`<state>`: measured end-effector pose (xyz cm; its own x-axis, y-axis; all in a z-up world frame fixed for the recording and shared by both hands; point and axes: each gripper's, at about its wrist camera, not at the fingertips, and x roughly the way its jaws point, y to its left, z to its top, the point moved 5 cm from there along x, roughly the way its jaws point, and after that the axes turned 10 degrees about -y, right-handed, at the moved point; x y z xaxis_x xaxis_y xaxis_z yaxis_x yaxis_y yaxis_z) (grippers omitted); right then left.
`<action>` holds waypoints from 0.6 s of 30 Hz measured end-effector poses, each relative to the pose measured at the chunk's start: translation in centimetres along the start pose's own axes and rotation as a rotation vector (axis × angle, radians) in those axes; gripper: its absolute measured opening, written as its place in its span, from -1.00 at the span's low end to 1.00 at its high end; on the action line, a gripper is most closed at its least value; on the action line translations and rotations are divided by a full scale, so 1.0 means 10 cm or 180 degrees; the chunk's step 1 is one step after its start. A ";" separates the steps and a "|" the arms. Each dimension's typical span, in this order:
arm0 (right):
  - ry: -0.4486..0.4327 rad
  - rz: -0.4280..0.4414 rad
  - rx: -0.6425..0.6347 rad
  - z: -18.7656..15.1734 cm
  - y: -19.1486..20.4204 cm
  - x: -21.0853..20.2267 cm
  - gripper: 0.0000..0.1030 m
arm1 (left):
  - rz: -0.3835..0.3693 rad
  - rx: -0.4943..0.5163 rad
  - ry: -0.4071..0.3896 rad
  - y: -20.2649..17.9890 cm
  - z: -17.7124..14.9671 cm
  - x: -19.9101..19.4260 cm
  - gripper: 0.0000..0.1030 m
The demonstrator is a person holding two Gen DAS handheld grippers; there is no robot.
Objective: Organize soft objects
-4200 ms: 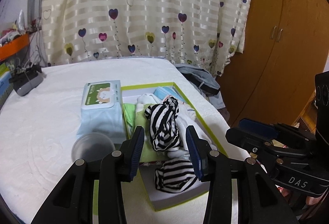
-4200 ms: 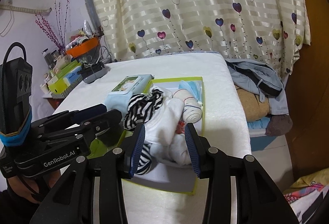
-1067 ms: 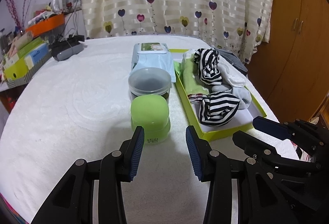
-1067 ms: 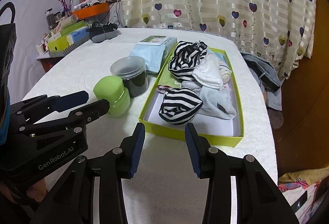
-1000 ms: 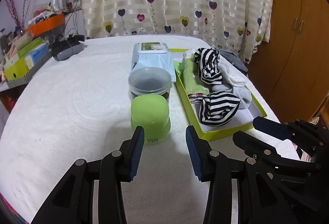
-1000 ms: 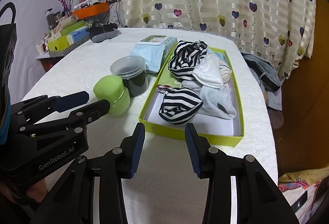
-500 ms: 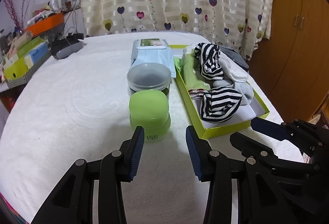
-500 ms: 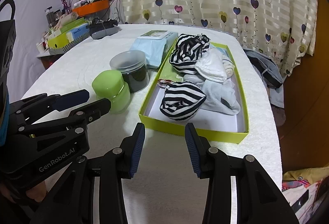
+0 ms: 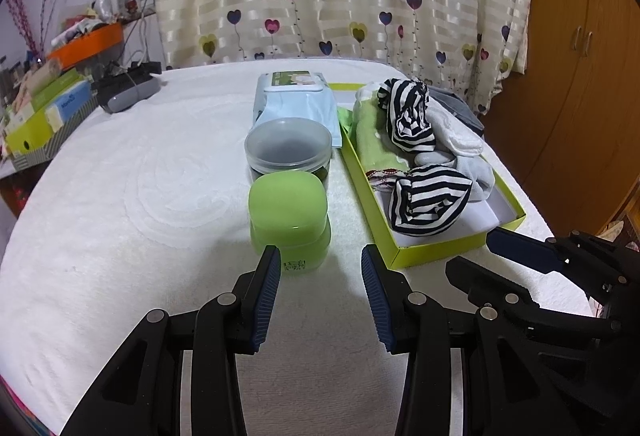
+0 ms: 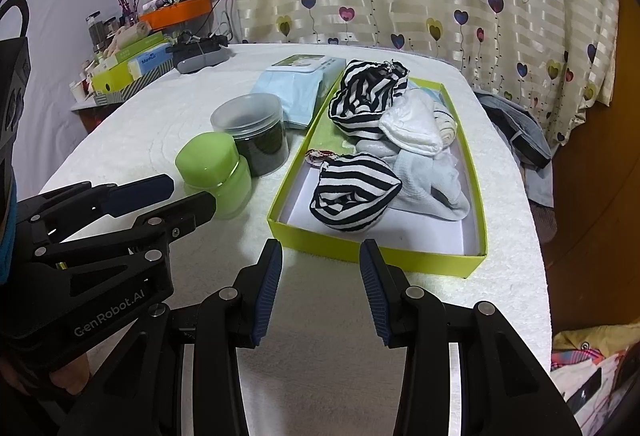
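White table point(image 9: 140, 196) bears green jar point(image 9: 289, 224), dark tub point(image 9: 289, 152), wipes point(image 9: 296, 100), box point(image 10: 476, 188).

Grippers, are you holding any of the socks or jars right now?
No. The left gripper and right gripper are both open and empty, hovering above the white tablecloth.

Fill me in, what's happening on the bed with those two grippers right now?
A person holds both grippers over the white bedspread, and neither holds anything. The left gripper is open just short of the green jar. The right gripper is open in front of the yellow-green box, where the striped bundles and white socks already lie.
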<state>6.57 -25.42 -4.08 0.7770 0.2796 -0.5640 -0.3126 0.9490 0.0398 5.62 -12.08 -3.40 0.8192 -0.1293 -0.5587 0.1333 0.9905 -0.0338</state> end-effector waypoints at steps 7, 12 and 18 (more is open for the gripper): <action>0.0004 0.0001 0.0007 -0.01 0.00 0.01 -0.19 | -0.0019 0.0004 0.0027 -0.01 -0.06 0.03 -0.21; 0.0006 0.0003 0.0003 -0.01 0.00 0.01 -0.19 | -0.0017 0.0007 0.0034 -0.02 -0.06 0.03 -0.21; 0.0007 0.0005 0.0000 -0.01 0.00 0.01 -0.19 | -0.0014 0.0013 0.0043 -0.02 -0.07 0.04 -0.21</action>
<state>6.56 -25.45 -4.25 0.7753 0.2806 -0.5658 -0.3137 0.9487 0.0407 5.55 -12.33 -4.17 0.8110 -0.1329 -0.5698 0.1391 0.9897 -0.0328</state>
